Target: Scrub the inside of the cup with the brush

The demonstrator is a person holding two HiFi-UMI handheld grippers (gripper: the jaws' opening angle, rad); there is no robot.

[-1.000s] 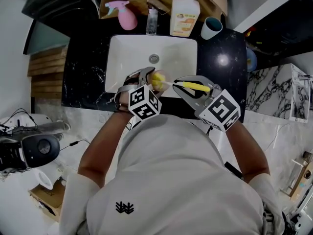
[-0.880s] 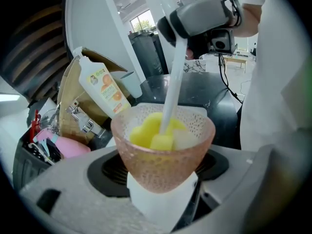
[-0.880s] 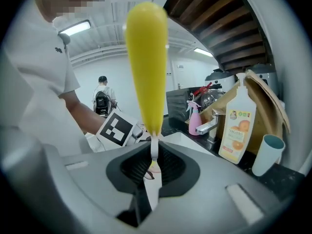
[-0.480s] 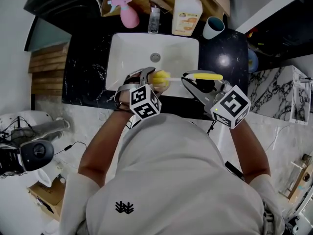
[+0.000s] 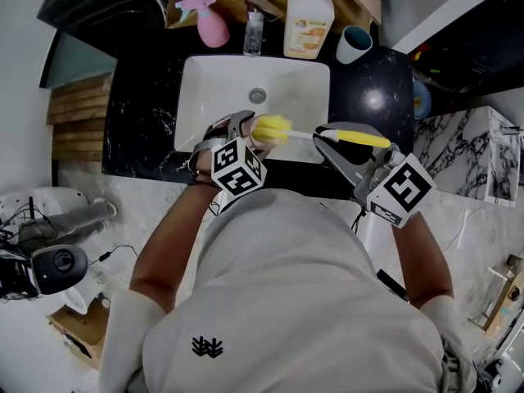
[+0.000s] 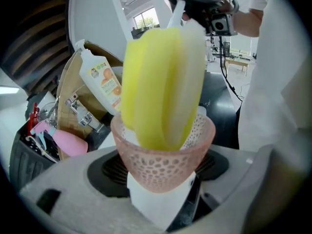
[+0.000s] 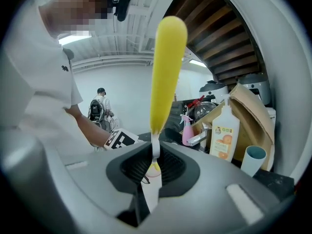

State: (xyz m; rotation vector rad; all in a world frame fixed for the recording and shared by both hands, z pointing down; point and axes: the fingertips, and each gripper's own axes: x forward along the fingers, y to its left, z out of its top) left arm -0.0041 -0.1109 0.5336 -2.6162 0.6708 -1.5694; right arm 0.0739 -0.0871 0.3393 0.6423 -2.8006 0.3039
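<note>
Left claw: the left gripper (image 6: pixel 163 177) is clamped wide round the lower part of the pink, dimpled, translucent plastic cup (image 6: pixel 163 157), above the front edge of the white sink (image 5: pixel 201 97).
Right claw: the right gripper (image 7: pixel 153 152) is closed tight on the thin white stem of the yellow sponge-headed brush (image 6: pixel 163 82).
Key relation: the brush lies along that front edge, head leftward, its tip just inside the cup's mouth (most of it outside) — the right hand drives it.
Count: one brush, one held cup — plus one teal-lined cup (image 5: pixel 354 46) at the back edge of the black counter (image 5: pixel 377 97).
</note>
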